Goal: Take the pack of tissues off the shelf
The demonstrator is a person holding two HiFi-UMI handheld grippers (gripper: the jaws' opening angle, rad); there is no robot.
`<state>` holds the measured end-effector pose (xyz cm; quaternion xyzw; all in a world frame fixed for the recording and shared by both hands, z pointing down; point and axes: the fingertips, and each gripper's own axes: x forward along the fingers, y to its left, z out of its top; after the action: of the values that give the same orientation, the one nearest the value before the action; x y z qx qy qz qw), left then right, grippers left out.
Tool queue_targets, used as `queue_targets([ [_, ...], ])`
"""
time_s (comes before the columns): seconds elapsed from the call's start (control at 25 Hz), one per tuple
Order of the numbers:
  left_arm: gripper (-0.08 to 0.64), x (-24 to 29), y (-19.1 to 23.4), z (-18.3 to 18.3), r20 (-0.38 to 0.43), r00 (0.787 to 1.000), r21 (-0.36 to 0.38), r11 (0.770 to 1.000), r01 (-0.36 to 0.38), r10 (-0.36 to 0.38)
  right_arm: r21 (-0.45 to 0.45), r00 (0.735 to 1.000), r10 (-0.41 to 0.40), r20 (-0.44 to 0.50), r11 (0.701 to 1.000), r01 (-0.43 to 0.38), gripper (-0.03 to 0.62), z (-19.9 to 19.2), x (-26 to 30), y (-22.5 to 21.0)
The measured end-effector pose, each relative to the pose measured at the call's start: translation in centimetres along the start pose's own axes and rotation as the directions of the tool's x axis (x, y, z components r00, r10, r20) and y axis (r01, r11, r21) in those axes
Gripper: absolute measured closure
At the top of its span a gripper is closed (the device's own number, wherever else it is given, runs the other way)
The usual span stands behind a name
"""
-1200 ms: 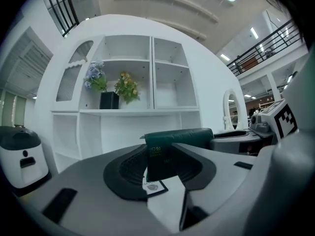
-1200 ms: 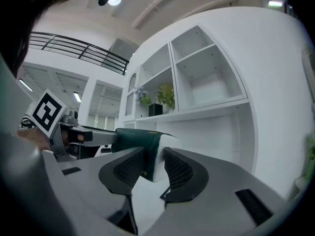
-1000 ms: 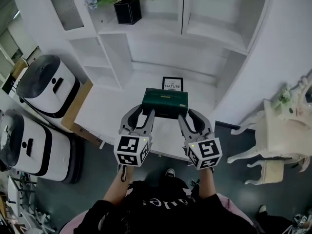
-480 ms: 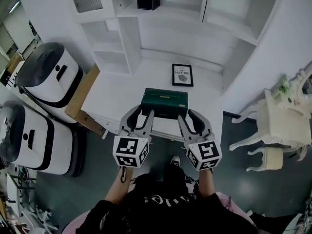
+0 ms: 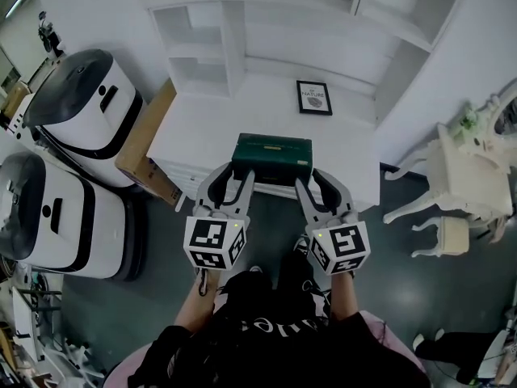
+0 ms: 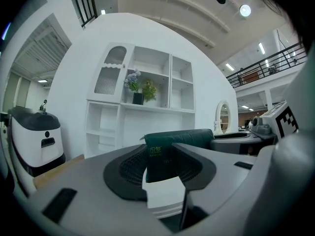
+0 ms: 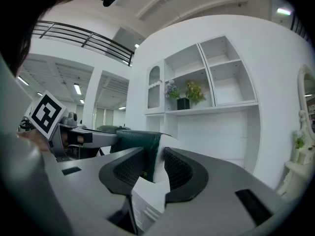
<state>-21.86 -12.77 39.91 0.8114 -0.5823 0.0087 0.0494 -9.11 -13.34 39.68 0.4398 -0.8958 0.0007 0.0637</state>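
My left gripper (image 5: 233, 175) pinches the left end of the pack of tissues (image 5: 272, 153), my right gripper (image 5: 313, 180) its right end. The pack sits level between them over the bench's (image 5: 202, 128) near edge. A framed picture (image 5: 314, 98) is near the far edge, before the white shelf (image 5: 202, 51).

— Count by kind?
— Pack of tissues (image 5: 272, 158): one. Hand-held grippers: two, left hand-held gripper (image 5: 235, 173) and right hand-held gripper (image 5: 312, 179). Framed picture (image 5: 313, 98): one. Cardboard box (image 5: 145, 148): one.
— On the floor?
— White machines: two, farther machine (image 5: 85, 103) and nearer machine (image 5: 48, 217). Chair (image 5: 464, 176): one.
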Motion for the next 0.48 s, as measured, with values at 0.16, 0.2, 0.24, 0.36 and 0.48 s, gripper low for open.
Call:
queue_targets([
  [0.16, 0.413, -2.4, 0.7, -0.2, 0.009, 1.0, -0.008, 1.0, -0.006, 0.006, -0.006, 1.0, 0.003, -0.005, 1.0, -0.003, 0.439, 0.0, -0.7, 2.4],
  [0.2, 0.413, -2.8, 0.7, -0.2, 0.012, 1.0, -0.012, 1.0, -0.008, 0.008, -0.009, 1.0, 0.004, -0.007, 1.0, -0.005, 0.439, 0.0, -1.0, 2.7],
  [0.24, 0.413, -3.2, 0.7, -0.3, 0.015, 1.0, -0.017, 1.0, -0.01, 0.01, -0.013, 1.0, 0.006, -0.008, 1.0, -0.006, 0.439, 0.0, -1.2, 3.0],
  [0.36, 0.413, -4.0, 0.3, -0.6, 0.019, 1.0, -0.033, 0.999, -0.016, 0.016, -0.022, 1.0, 0.013, -0.009, 1.0, -0.013, 0.439, 0.1, -1.9, 3.5],
  [0.48, 0.413, -4.7, -0.4, -0.7, 0.02, 1.0, -0.038, 0.999, -0.02, 0.02, -0.02, 1.0, 0.018, -0.008, 1.0, -0.018, 0.439, 0.0, -2.7, 3.5],
])
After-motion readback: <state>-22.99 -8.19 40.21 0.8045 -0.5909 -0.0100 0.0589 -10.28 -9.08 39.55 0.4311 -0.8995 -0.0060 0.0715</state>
